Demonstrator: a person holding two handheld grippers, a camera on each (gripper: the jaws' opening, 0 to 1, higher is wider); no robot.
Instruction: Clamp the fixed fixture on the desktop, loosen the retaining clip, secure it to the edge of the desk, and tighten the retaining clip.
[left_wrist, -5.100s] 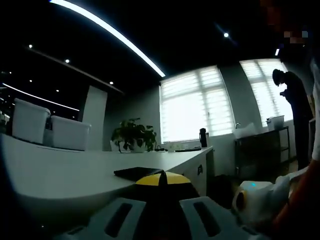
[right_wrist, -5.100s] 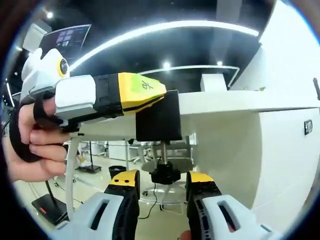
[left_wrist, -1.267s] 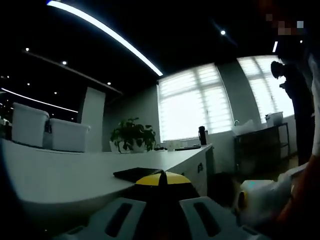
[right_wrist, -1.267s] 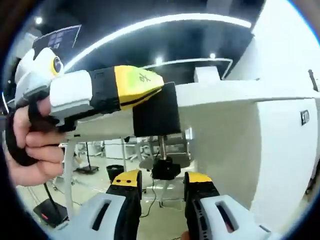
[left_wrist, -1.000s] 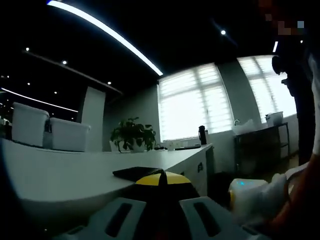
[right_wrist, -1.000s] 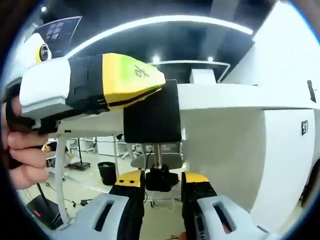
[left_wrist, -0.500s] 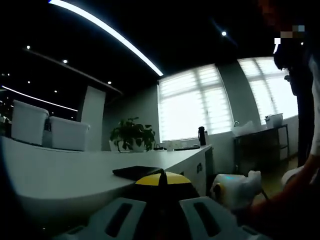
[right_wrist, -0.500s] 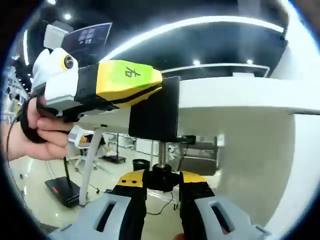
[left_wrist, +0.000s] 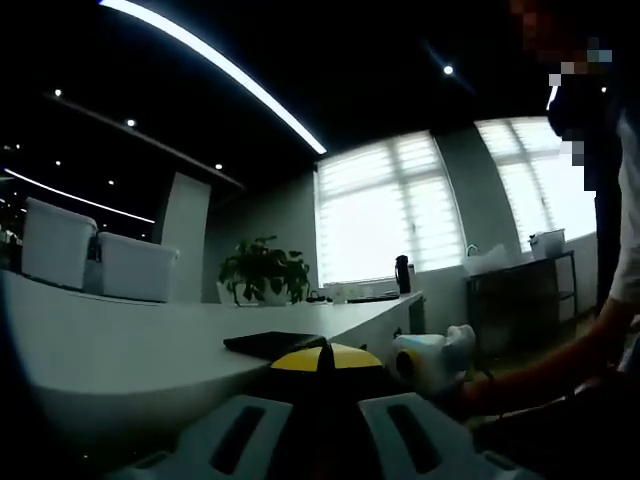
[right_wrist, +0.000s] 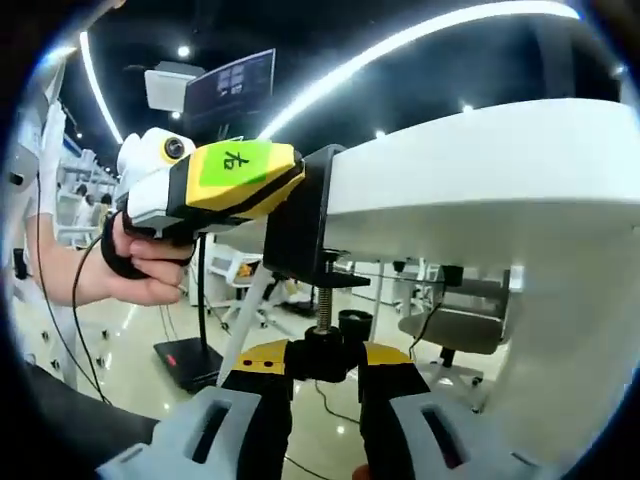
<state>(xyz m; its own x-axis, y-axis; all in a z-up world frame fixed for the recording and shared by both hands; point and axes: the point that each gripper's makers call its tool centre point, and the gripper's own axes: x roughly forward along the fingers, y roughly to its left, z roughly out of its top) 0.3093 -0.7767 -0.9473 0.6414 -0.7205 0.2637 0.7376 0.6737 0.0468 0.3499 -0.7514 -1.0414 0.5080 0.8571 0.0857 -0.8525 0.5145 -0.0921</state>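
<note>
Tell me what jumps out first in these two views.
In the right gripper view, the black clamp fixture sits on the white desk's edge, held by the left hand-held gripper from the left. Below it, the right hand-held gripper closes on the black screw knob. In the left gripper view, bright windows glow behind a potted plant on the desktop.

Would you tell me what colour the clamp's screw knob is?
Black. The screw knob shows best in the right gripper view, between the right gripper jaws.

A matt black finish is shown by the fixture (right_wrist: 300, 215). Its screw (right_wrist: 324, 305) is seen as bare threaded metal. The desk (right_wrist: 480, 160) is finished smooth, white.
</note>
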